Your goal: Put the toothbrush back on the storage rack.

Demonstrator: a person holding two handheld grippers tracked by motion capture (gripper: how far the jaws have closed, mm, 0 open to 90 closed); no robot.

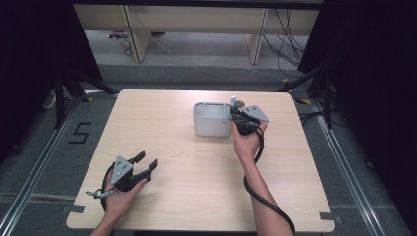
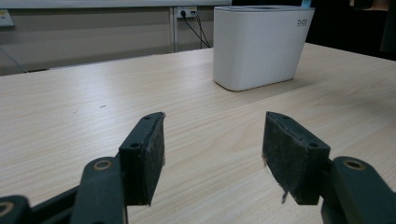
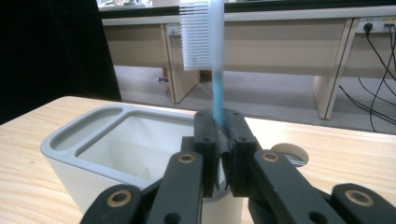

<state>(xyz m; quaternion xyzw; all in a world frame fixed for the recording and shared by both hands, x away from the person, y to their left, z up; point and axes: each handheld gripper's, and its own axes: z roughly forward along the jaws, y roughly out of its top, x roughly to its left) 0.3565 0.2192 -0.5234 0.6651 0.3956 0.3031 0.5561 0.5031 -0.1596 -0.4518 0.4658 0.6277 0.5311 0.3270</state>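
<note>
A white toothbrush holder (image 1: pixel 211 119) stands on the wooden table (image 1: pixel 196 196), right of centre toward the back. My right gripper (image 1: pixel 235 112) hovers at the holder's right end, shut on a toothbrush (image 1: pixel 233 100). In the right gripper view its jaws (image 3: pixel 221 135) pinch the blue handle, and the toothbrush (image 3: pixel 215 56) stands upright with its white bristles facing left, above the holder's rim (image 3: pixel 70 140). My left gripper (image 1: pixel 146 161) rests near the front left of the table, open and holding nothing. The left gripper view shows its pads (image 2: pixel 147 154) wide apart and the holder (image 2: pixel 257 44) farther off.
A pale round ring (image 3: pixel 289 154) lies on the table just behind the right gripper. Wooden desks (image 1: pixel 196 22) and cables stand on the floor beyond the table's far edge. Bare tabletop lies between the two grippers.
</note>
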